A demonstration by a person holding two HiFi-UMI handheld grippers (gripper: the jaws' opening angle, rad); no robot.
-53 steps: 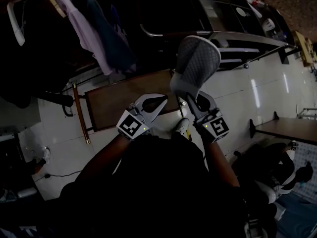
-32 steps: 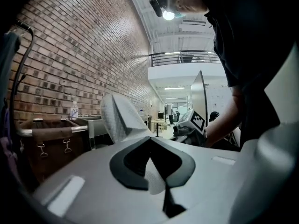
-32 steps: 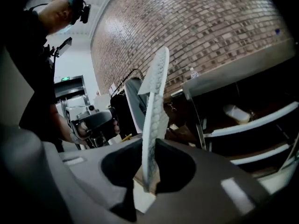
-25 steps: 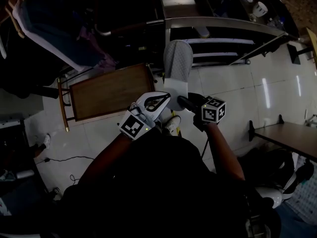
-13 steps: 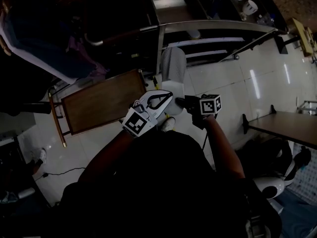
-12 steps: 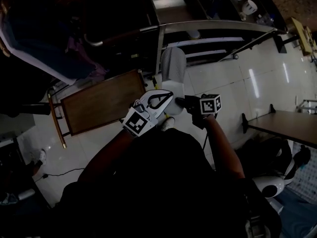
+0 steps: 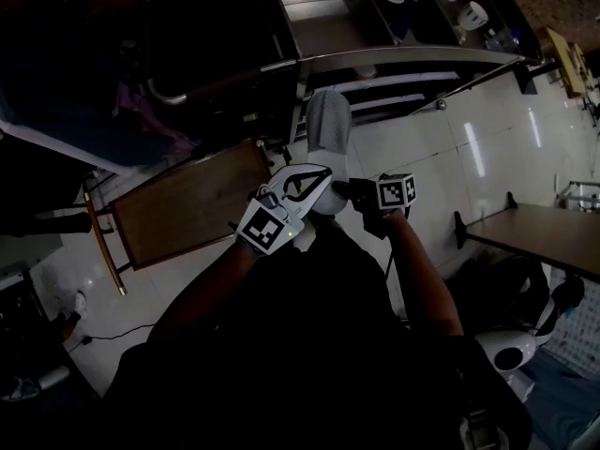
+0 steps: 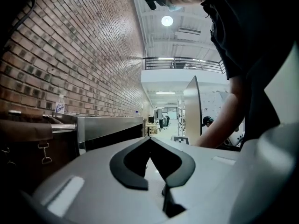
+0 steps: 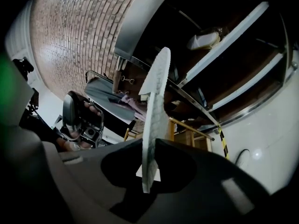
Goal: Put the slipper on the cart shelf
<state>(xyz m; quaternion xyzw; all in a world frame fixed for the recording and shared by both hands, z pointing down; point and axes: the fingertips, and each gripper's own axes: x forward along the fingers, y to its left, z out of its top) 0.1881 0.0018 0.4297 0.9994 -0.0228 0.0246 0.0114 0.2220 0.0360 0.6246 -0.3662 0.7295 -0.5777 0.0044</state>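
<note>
A grey slipper (image 7: 328, 122) points toward the steel cart (image 7: 403, 56), its toe close to the cart's lower shelves (image 7: 403, 99). My right gripper (image 7: 343, 191) is shut on its heel end. In the right gripper view the slipper (image 9: 156, 101) stands edge-on, pinched between the dark jaws of the right gripper (image 9: 149, 171), with the shelves (image 9: 233, 38) ahead. A pale object (image 9: 204, 40) lies on one shelf. My left gripper (image 7: 311, 178) sits just left of the slipper's heel; in its own view, the left gripper (image 8: 150, 140) has its tips meeting on nothing.
A brown wooden chair (image 7: 183, 209) stands on the white tile floor to the left of the cart. Clothes (image 7: 141, 125) hang at the upper left. A table (image 7: 530, 242) is at the right. Cups and dishes (image 7: 469, 12) sit on the cart's top.
Both grippers and the slipper have moved toward the cart. The slipper has rolled, so it shows narrower, and its toe is nearer the shelves. The grip is unchanged.
</note>
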